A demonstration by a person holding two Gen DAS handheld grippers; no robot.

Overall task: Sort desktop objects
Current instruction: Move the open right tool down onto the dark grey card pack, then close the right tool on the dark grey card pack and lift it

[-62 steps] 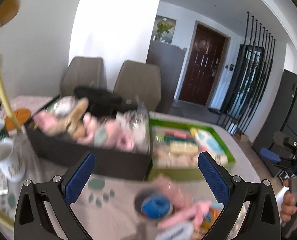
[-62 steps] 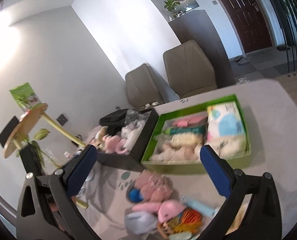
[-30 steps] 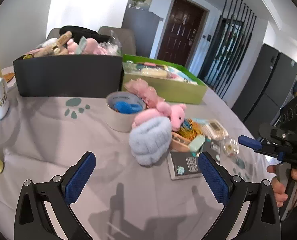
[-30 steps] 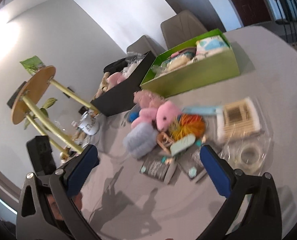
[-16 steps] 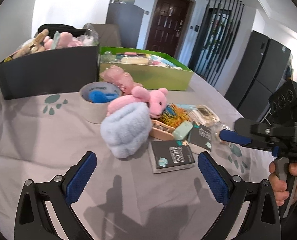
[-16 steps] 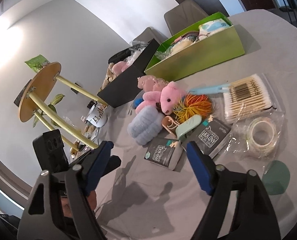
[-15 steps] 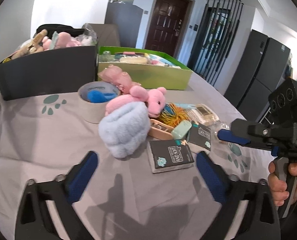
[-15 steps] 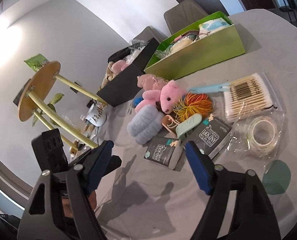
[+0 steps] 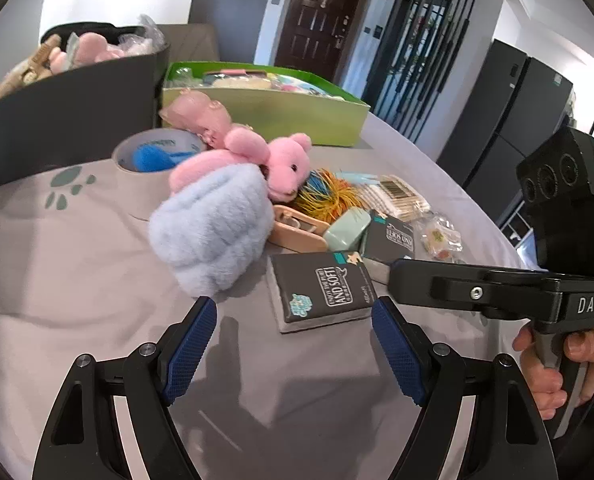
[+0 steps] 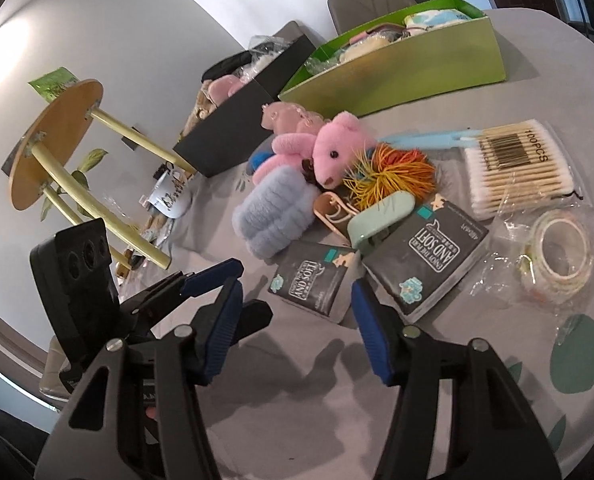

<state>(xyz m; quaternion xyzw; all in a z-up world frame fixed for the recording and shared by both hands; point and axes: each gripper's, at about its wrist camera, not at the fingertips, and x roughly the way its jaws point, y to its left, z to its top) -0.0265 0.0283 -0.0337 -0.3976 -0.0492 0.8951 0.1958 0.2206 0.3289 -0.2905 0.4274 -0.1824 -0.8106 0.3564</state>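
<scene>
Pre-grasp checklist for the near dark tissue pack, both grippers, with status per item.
1. Left gripper empty: ok, jaws have just been closing, nothing between them.
2. Right gripper empty: ok, also just been closing, pads touch nothing.
3. Near tissue pack free on top: ok, lies flat with nothing on it.
4. Second tissue pack free: not ok, mint clip rests on its edge.
5. Green box has room: cannot tell, already holds items.
6. Grippers clear of each other: cannot tell, they look close.
</scene>
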